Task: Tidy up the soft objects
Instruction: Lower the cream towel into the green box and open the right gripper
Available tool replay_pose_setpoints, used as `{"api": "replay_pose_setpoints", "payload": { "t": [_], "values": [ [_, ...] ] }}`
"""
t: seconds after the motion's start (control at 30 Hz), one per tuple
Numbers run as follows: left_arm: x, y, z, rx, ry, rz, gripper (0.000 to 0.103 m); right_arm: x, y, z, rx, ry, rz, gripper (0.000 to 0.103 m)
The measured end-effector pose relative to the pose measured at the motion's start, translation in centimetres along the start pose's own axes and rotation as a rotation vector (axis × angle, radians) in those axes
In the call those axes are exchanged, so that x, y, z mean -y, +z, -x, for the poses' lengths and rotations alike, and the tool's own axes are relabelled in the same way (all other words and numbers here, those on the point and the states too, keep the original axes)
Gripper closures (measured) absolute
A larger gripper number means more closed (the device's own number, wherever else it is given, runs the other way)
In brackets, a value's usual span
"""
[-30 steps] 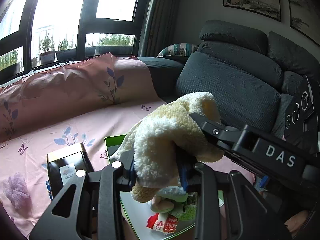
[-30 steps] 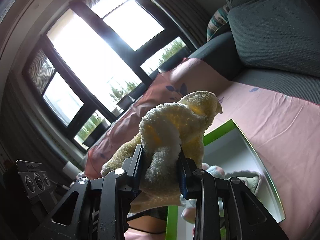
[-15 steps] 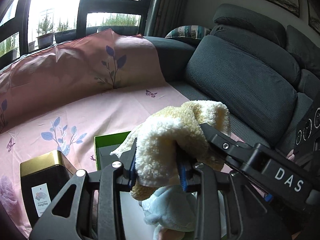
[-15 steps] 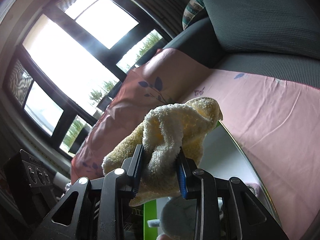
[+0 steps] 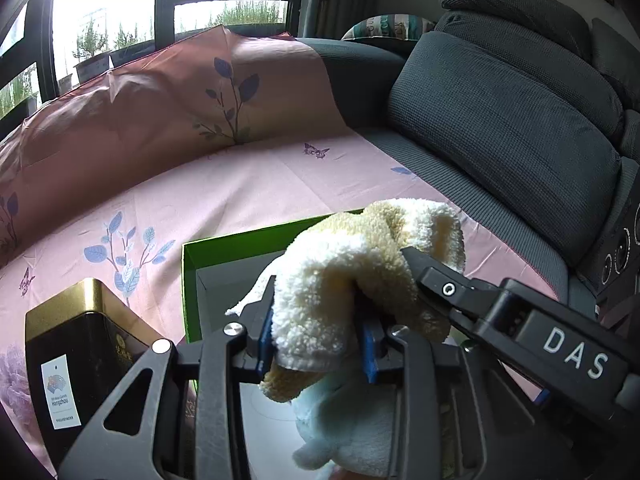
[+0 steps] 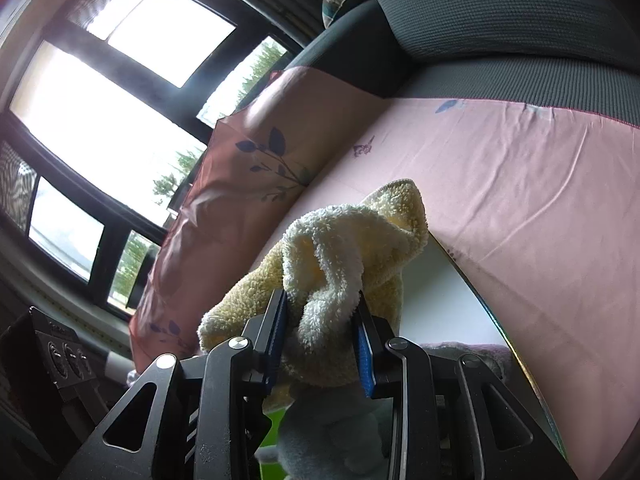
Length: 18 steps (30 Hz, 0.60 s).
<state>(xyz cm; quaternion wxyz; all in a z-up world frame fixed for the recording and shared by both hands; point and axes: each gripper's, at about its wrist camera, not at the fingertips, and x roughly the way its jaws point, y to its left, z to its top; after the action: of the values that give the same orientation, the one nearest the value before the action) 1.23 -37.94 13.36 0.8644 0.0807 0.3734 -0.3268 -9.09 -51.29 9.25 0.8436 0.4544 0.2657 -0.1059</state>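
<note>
A cream-yellow fluffy towel (image 5: 360, 264) is bunched up and held by both grippers at once. My left gripper (image 5: 316, 344) is shut on its near fold, blue pads pressing the pile. My right gripper (image 6: 322, 336) is shut on the towel (image 6: 344, 256) too; in the left wrist view its black finger (image 5: 452, 292) reaches in from the right. The towel hangs just above a green-rimmed box (image 5: 192, 280) with a white inside (image 6: 444, 300). Under it in the box lies a pale blue soft toy (image 5: 348, 428), partly hidden by my fingers.
A black and gold tin (image 5: 76, 356) stands left of the box on the pink leaf-print sheet (image 5: 200, 184). A lilac puff (image 5: 10, 376) lies at the far left edge. Grey sofa cushions (image 5: 500, 120) rise at the right, windows behind.
Both grippers sank toward the box with the towel still held. The box and tin loom larger, and the pale blue toy now shows beneath the towel in place of the small coloured items.
</note>
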Motion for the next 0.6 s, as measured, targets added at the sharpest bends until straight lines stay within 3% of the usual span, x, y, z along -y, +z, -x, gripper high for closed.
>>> {"api": "replay_pose_setpoints", "payload": {
  "t": [0.13, 0.27, 0.37, 0.47, 0.6],
  "values": [
    [-0.1, -0.3, -0.5, -0.016, 0.018, -0.007, 0.069, -0.2, -0.2, -0.3, -0.017, -0.052, 0.015, 0.071],
    [-0.4, -0.4, 0.1, -0.013, 0.015, 0.008, 0.067, -0.4, -0.3, 0.1, -0.013, -0.097, 0.027, 0.056],
    [-0.6, -0.4, 1.0, 0.009, 0.019, 0.002, 0.057, -0.3, -0.1, 0.9, -0.009, -0.069, 0.033, 0.053],
    [-0.7, -0.6, 2.3, 0.037, 0.015, -0.01, 0.046, -0.3, -0.1, 1.9, 0.014, -0.087, 0.028, 0.042],
    [-1.1, -1.0, 4.3, 0.078, -0.002, 0.012, 0.032, -1.4, -0.6, 3.5, 0.036, -0.141, 0.086, 0.042]
  ]
}}
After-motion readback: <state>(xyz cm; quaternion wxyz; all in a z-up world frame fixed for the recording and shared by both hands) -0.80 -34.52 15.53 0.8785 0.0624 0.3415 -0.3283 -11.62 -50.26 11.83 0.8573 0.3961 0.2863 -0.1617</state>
